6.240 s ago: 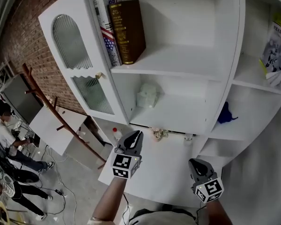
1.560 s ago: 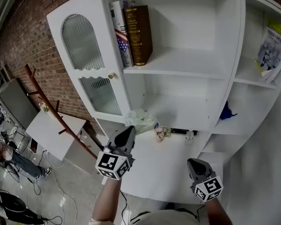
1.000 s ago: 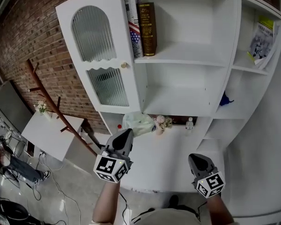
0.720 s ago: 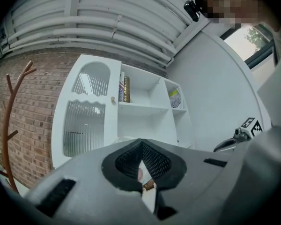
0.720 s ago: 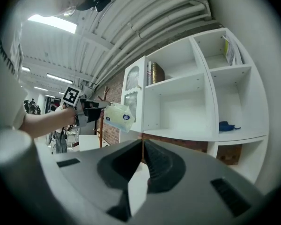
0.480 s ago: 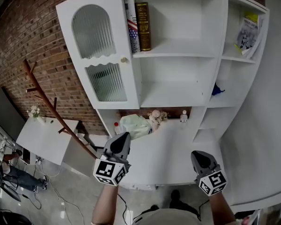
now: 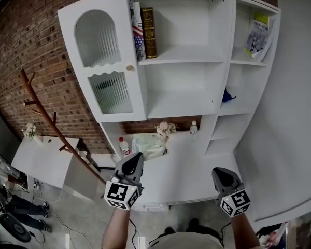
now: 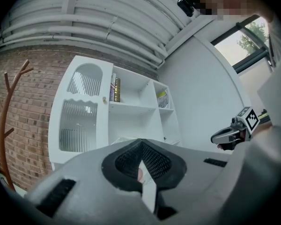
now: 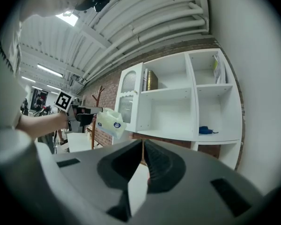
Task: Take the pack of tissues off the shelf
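Observation:
The pack of tissues (image 7: pixel 148 146), pale green in clear wrap, hangs in front of the white shelf unit (image 7: pixel 186 61), over the left end of the white counter (image 7: pixel 197 165). My left gripper (image 7: pixel 136 156) is shut on its near edge. The right gripper view shows the pack (image 9: pixel 110 121) sticking out past the left gripper's fingertips (image 9: pixel 90 116). In the left gripper view my jaws (image 8: pixel 141 146) are closed and hide most of the pack. My right gripper (image 7: pixel 218 171) hovers low at the right with its jaws (image 9: pixel 143 144) shut on nothing.
Two books (image 7: pixel 143 32) stand on the top shelf, a magazine (image 7: pixel 258 35) leans in the right bay, and a blue cloth (image 7: pixel 227 96) lies below it. A small flower bunch (image 7: pixel 163 128) and little bottles (image 7: pixel 124 146) sit at the counter's back. A brown coat stand (image 7: pixel 46 123) rises at left.
The pack has left the middle shelf in my left gripper and come down and away, over the counter. Both grippers have drawn back from the shelf unit, which now looks smaller.

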Demonstrator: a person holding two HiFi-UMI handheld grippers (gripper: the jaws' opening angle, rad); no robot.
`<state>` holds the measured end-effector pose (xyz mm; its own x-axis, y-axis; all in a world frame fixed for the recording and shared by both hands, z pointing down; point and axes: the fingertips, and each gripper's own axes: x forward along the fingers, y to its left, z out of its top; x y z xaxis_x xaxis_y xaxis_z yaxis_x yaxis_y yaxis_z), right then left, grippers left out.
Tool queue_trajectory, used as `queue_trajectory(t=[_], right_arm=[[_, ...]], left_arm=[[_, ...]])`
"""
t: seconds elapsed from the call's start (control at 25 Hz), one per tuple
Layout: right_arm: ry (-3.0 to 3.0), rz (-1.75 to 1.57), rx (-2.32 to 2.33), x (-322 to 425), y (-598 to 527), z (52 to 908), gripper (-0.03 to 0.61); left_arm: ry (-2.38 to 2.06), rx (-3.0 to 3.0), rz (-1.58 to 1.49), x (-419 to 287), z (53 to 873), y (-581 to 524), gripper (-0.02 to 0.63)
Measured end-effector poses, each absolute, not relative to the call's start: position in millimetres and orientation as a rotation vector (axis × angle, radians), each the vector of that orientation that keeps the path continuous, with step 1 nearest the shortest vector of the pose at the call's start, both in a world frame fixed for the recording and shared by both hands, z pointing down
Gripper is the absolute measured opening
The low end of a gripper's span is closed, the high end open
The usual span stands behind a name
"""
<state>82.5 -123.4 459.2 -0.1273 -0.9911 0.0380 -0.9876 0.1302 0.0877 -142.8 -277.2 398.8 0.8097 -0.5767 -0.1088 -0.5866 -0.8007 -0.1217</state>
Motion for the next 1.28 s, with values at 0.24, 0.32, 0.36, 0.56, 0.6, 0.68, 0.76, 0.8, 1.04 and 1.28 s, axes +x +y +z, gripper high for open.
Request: queue_trajectory(t=[0.24, 0.32, 0.36, 0.56, 0.6, 0.68, 0.76, 0.8, 1.04, 1.28], right_arm=[[-2.29, -0.053, 2.019, 99.6, -117.3, 459.8, 0.034], [-2.296, -0.05, 2.017, 105.8, -118.0, 459.6, 0.034], [-2.299, -0.047, 2.017, 109.1, -118.3, 459.8, 0.034], [-2.323, -0.035, 2.014, 128.9, -121.9, 461.5, 0.034], [-2.33, -0.037, 2.011, 131.9, -123.2, 461.4, 0.034], [-2.34, -0.047, 2.003, 137.2, -126.4, 461.5, 0.033], [-2.347, -0.051, 1.998, 141.6, -129.6, 463.5, 0.034], [-2.352, -0.049, 1.998, 143.0, -130.9, 464.8, 0.034], [-2.374, -0.06, 1.982, 144.5, -134.8, 466.4, 0.032], [-2.381, -0.087, 1.968, 150.5, -136.7, 466.5, 0.031]], left_arm=[[0.919, -2.845, 0.1, -137.0, 401.2, -259.8, 0.023], [0.918, -2.847, 0.1, -133.9, 403.5, -254.0, 0.023], [0.919, -2.85, 0.097, -132.4, 405.8, -251.1, 0.023], [0.94, -2.874, 0.094, -121.7, 417.6, -237.6, 0.023], [0.942, -2.88, 0.099, -119.1, 419.5, -235.4, 0.023], [0.947, -2.885, 0.106, -114.2, 423.2, -231.4, 0.023], [0.952, -2.885, 0.112, -110.7, 426.7, -227.3, 0.023], [0.955, -2.886, 0.116, -109.5, 428.5, -225.3, 0.023], [0.98, -2.893, 0.13, -104.4, 434.5, -219.5, 0.023], [0.998, -2.885, 0.132, -102.6, 437.4, -223.0, 0.023]])
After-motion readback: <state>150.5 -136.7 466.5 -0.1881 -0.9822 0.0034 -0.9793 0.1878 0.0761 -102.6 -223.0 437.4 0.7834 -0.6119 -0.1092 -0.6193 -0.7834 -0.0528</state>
